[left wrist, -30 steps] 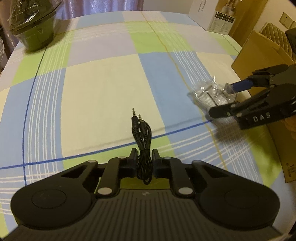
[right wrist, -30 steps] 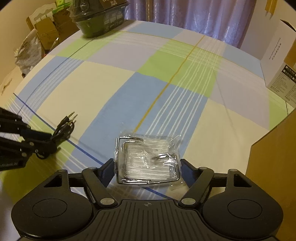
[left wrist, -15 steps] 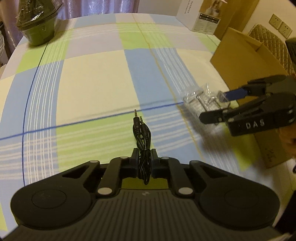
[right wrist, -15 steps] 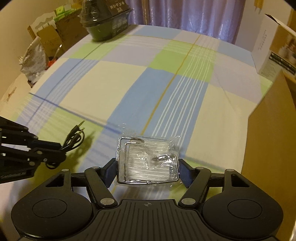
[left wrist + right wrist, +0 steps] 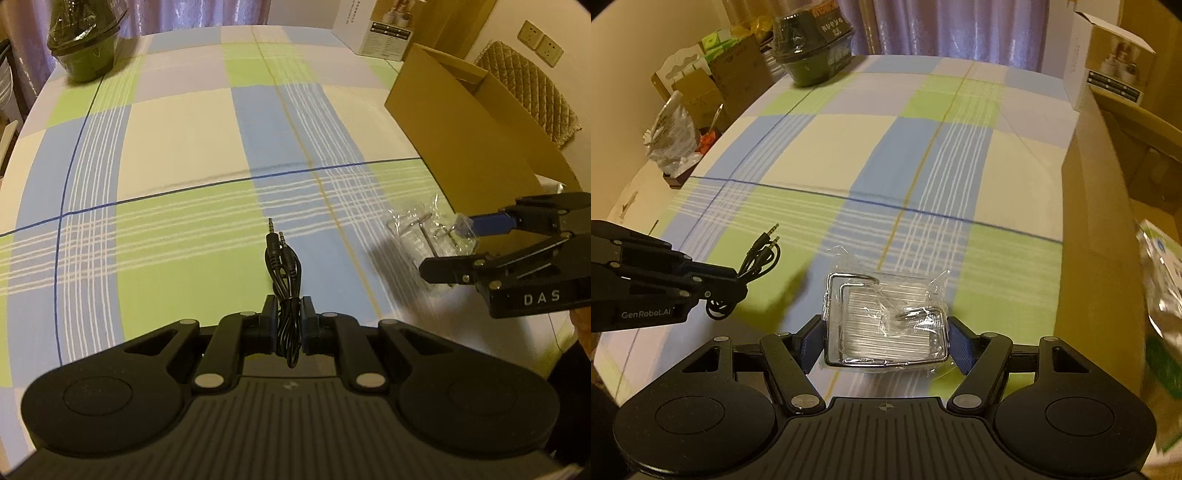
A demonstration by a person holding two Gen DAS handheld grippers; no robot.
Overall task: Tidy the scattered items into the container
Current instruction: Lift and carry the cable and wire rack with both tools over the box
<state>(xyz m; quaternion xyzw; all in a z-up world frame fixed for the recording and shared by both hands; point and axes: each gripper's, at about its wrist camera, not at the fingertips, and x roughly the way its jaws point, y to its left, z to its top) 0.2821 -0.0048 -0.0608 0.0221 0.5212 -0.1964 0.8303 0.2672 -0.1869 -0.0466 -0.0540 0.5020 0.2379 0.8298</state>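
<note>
Left gripper (image 5: 288, 319): held low and level above the table, fingers pointing toward the far edge; the two pads are pressed in tight on a coiled black cable (image 5: 282, 280).
Cable: a bundled audio lead, pinched near the middle of its coil; its two metal plugs stick out past the fingertips toward the far side, and a short loop hangs back toward the gripper body. It is off the cloth, with its shadow on the green square below in the right wrist view.
Right gripper (image 5: 884, 341): held to the right of the left one, also level and clear of the table; its blue pads (image 5: 960, 341) stand fairly wide apart and bear on the two sides of a wire rack in a plastic bag (image 5: 886, 321).
Rack in bag: a chrome wire frame wrapped in clear crinkled film, clamped across its width, its far end poking forward beyond the fingers.
Cardboard box (image 5: 469, 122): open-topped and brown, on the right side of the table, just right of the right gripper; a clear packet (image 5: 1163, 280) with green print shows inside it, blurred.
Table (image 5: 177, 140): covered by a checked cloth in blue, green and cream.
Far left: a dark green lidded bowl (image 5: 86, 48) wrapped in film.
Far right: a white printed carton (image 5: 380, 29) behind the cardboard box.
</note>
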